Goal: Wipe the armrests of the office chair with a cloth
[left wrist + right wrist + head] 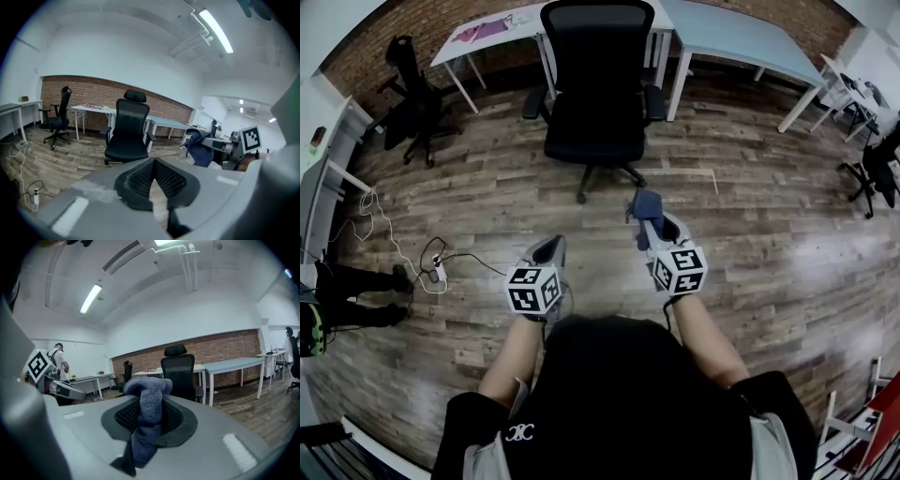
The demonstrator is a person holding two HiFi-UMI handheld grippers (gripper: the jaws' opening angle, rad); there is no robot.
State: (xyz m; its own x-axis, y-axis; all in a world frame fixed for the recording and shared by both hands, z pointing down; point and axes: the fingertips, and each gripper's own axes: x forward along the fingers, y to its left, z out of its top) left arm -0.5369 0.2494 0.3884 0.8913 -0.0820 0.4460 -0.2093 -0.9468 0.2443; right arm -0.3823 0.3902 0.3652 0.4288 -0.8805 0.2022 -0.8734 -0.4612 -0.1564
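– What has the right gripper got?
– One cloth, blue. The jaws are clamped on its middle; a fold bunches above them and the rest hangs below.
– And the left gripper?
– Jaws pressed together, with nothing between them. Both grippers are held side by side in front of the person, the right one slightly farther forward.
– Where's the office chair?
– Straight ahead on the wooden floor, towards its far edge, facing the person. It is well apart from the cloth, which touches neither of its two armrests.
– What's behind it?
– Two tables along the brick wall, one white, one pale blue. The chair's back stands just in front of where they meet.
– Any more chairs?
– Two other black chairs: one near the floor's far left corner, one at its right edge. That makes three in all.
– Anything else on the floor?
– One power strip with trailing cables, towards the left edge.
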